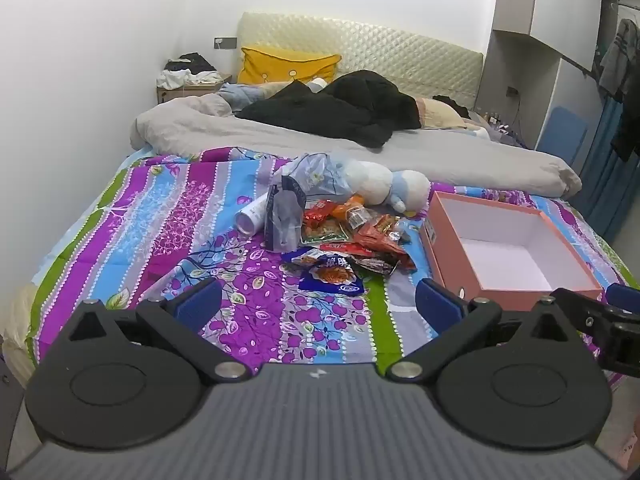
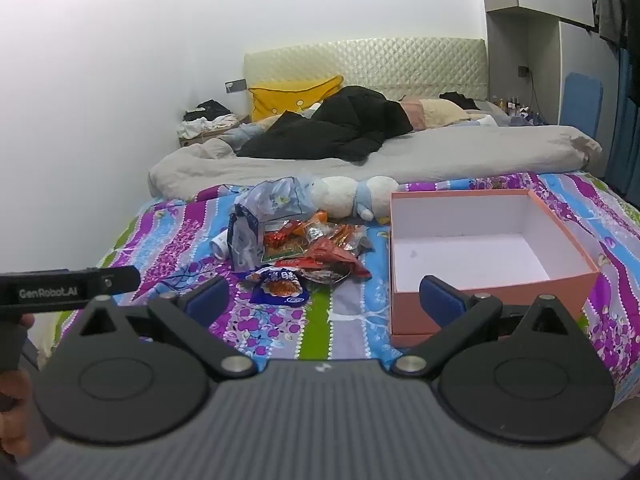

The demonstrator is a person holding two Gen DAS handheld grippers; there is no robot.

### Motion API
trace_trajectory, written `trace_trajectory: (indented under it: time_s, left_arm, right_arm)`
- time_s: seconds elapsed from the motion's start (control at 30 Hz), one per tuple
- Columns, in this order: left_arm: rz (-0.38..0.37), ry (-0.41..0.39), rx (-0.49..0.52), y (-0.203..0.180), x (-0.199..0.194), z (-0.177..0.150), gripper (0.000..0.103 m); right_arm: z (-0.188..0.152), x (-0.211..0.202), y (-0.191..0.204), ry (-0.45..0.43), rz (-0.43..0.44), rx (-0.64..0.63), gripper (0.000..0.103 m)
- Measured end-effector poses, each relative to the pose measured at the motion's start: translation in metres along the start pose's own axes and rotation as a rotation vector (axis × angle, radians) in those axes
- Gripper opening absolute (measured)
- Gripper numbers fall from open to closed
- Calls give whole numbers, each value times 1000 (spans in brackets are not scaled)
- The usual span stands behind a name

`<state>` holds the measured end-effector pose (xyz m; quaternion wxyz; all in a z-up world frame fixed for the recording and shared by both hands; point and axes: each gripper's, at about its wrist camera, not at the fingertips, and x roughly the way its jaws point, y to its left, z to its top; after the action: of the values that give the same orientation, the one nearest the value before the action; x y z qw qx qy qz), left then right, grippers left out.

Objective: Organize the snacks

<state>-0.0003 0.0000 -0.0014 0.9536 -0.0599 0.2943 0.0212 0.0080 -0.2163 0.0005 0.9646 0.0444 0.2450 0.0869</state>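
Both grippers hover over the foot of a bed (image 1: 120, 216) covered in a purple, blue and green floral sheet. Left gripper (image 1: 318, 300): jaws spread wide, nothing between them, angled down toward the sheet. Right gripper (image 2: 324, 300): jaws also spread wide and empty, its right finger overlapping the near wall of the box in the right wrist view, contact not clear.

Snack pile (image 1: 352, 236) lies on the sheet mid-bed, just left of the box: red and orange packets jumbled together, a blue snack packet (image 1: 332, 276) nearest the grippers, a dark blue-and-white pouch (image 1: 284, 216) standing at the pile's left edge, and a white can (image 1: 252, 216) lying on its side beside that pouch. A crumpled clear plastic bag (image 1: 316, 176) sits at the back of the pile, touching a white and light-blue plush toy (image 1: 384, 188).

Pink box (image 1: 560, 292), lid off, white inside, holds nothing; it rests on the sheet to the right of the pile, apart from the packets.

Further up the bed: rolled grey duvet (image 1: 280, 132), black clothing (image 1: 340, 108), yellow pillow (image 1: 280, 64) against the quilted headboard (image 1: 400, 56).
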Motion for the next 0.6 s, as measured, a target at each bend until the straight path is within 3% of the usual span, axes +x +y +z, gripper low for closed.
trace_trajectory:
  time_s: [0.6]
  left_arm:
    - [-15,32,-3,-1,3,-2,103]
  right_arm:
    - [3,-6,2,-2,21,-7,103]
